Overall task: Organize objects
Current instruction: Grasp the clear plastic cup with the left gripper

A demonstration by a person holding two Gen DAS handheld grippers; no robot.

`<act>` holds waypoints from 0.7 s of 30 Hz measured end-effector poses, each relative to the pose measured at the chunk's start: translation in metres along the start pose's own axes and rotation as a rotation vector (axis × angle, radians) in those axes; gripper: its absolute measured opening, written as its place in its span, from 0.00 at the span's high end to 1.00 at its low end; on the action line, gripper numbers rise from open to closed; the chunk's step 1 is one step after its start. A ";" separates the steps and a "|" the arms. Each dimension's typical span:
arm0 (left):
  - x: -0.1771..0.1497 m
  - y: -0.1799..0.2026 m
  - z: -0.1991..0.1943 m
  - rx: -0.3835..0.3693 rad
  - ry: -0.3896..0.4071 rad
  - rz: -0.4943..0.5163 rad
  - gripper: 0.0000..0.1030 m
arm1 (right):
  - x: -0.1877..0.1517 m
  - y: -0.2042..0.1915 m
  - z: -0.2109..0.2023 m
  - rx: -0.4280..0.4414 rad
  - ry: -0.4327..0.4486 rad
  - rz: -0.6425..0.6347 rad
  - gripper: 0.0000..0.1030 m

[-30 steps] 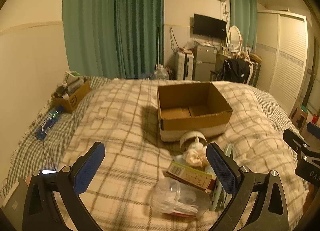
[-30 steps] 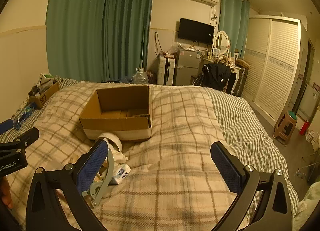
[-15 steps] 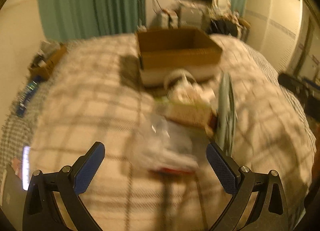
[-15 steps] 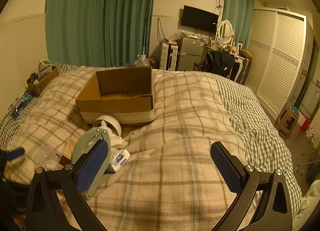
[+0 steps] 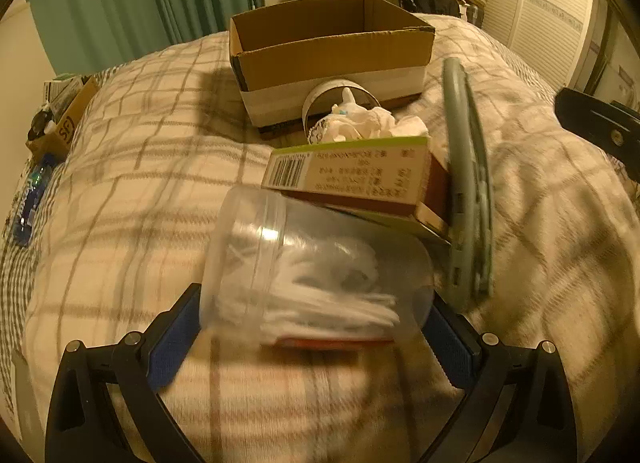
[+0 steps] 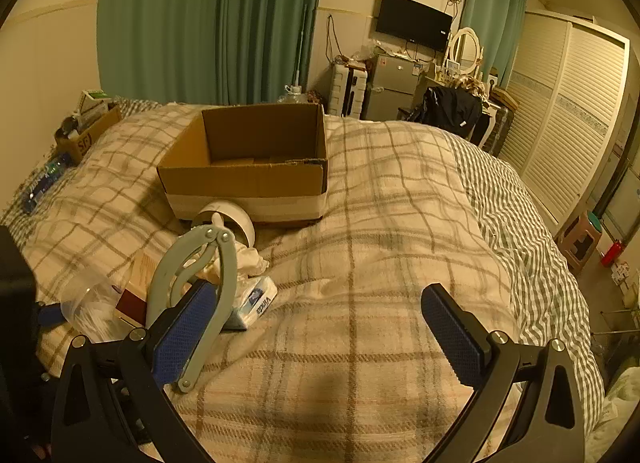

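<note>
green curtains (image 6: 208, 19), wall television (image 6: 414, 21), louvred wardrobe (image 6: 568, 111)

The left gripper (image 5: 312, 327) has moved forward and down: the clear jar (image 5: 316, 275), a second ago well ahead of it, now lies between its wide-spread fingers. The right gripper (image 6: 320, 335) has tipped down slightly, nearer the grey tool (image 6: 200, 283).

Two wrist views, shared cardboard box (image 5: 332, 59)

A clear, glossy plastic jar (image 5: 316, 275) lies on the soft woven plaid blanket (image 6: 380, 263), beside a matt brown corrugated cardboard box (image 6: 248, 167) banded with smooth white tape.
</note>
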State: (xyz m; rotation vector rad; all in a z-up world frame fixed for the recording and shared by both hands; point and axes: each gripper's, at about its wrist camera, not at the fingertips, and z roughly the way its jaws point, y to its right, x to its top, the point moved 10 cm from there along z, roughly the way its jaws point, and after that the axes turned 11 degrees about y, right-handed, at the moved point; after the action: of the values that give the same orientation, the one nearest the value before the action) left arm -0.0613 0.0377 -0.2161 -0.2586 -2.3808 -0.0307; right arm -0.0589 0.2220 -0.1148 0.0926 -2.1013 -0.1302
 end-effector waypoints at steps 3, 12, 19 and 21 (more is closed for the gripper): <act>0.005 -0.003 -0.005 -0.029 0.030 -0.030 0.02 | -0.001 -0.003 0.001 0.010 -0.011 0.002 0.00; 0.031 -0.060 -0.047 0.015 0.188 -0.191 0.03 | -0.004 -0.040 0.008 0.124 -0.058 0.002 0.00; 0.027 -0.090 -0.044 0.048 0.190 -0.242 0.03 | -0.021 -0.075 0.038 0.191 -0.175 0.024 0.00; 0.024 -0.093 -0.044 0.040 0.191 -0.257 0.03 | -0.034 -0.083 0.047 0.199 -0.225 0.025 0.00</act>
State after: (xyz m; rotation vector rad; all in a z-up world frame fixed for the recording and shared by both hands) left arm -0.0671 -0.0534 -0.1626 0.0680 -2.2069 -0.1225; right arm -0.0813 0.1466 -0.1781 0.1786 -2.3348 0.0883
